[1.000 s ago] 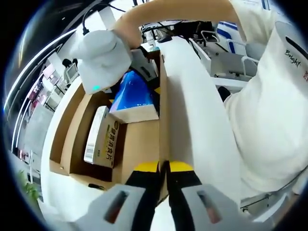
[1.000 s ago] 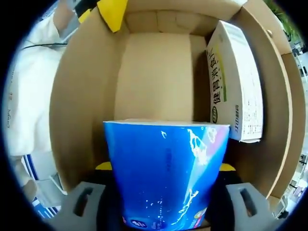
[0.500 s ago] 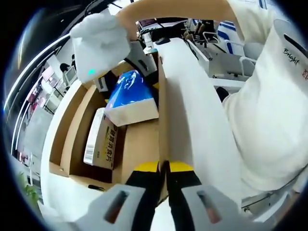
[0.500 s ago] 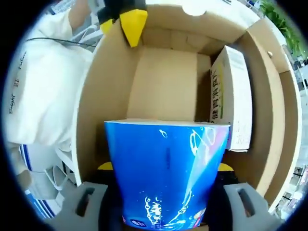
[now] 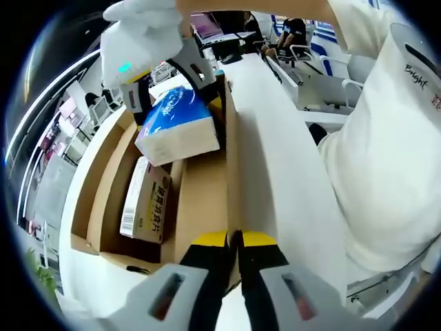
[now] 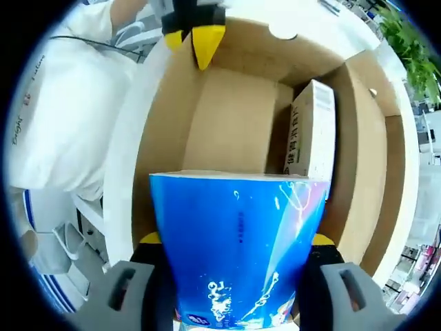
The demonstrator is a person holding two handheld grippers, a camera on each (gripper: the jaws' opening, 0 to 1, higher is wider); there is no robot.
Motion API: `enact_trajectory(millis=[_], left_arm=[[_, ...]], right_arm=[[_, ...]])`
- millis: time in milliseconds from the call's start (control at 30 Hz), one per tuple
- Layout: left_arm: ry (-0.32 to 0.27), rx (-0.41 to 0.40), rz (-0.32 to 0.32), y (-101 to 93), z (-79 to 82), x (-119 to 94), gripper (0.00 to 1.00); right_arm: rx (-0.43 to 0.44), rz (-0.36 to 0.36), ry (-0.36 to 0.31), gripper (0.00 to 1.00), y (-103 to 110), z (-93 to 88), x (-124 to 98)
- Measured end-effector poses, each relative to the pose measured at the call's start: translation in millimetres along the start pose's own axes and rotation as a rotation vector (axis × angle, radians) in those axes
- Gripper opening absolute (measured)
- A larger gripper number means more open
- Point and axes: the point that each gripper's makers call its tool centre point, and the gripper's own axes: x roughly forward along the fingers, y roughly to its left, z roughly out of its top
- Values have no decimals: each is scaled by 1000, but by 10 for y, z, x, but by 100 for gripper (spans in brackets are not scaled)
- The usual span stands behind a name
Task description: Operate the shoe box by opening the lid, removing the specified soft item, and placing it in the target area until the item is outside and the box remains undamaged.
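A blue soft tissue pack sits between the jaws of my right gripper, which is shut on it and holds it above the open cardboard shoe box. In the left gripper view the same tissue pack hangs over the box's far end, held by the right gripper under a white-gloved hand. My left gripper is shut on the edge of the upright box lid, its yellow-tipped jaws pinched on the cardboard. The left gripper's yellow tip appears at the box's far wall.
A white and yellow-green carton lies on its side in the box along one wall, also visible as the carton. The person's white sleeve is close on the right. The white table surrounds the box.
My right gripper has lifted the tissue pack up from the box floor; it now hangs higher, clear of the carton. The left gripper has stayed on the lid.
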Motion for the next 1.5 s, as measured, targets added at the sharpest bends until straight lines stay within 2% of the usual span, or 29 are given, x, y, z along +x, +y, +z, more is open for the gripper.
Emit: enact_trajectory(millis=[200, 333, 500, 600, 633, 733, 1000, 1200, 1267, 1367, 1500], left_arm=[[2, 9, 4, 0, 0, 1, 4], [-6, 13, 7, -8, 7, -4, 4], [-1, 33, -1, -8, 9, -2, 4], [-1, 45, 0, -17, 10, -3, 4], [-2, 46, 0, -18, 11, -3, 4], [-4, 44, 4, -22, 12, -3, 4], [-2, 54, 0, -20, 20, -4, 4], [-12, 40, 0, -18, 24, -4, 4], [-9, 38, -1, -19, 27, -3, 4], [-3, 47, 3, -41, 34, -5, 4], [-4, 45, 1, -54, 39, -6, 4]], right_arm=[[-16, -20, 15, 70, 50, 36, -85], [-45, -31, 71, 70, 128, -8, -197], [-34, -57, 60, 70, 135, -3, -299], [-28, -52, 48, 70, 160, 49, -320], [-2, -39, 51, 70, 185, 59, -322], [-14, -51, 60, 70, 160, 49, -347], [-21, -69, 82, 70, 157, -71, -467], [-22, -94, 148, 70, 143, -271, -485], [0, -98, 125, 70, 128, -299, -506], [5, -91, 141, 70, 163, -376, -517], [18, -74, 131, 70, 208, -373, -540]])
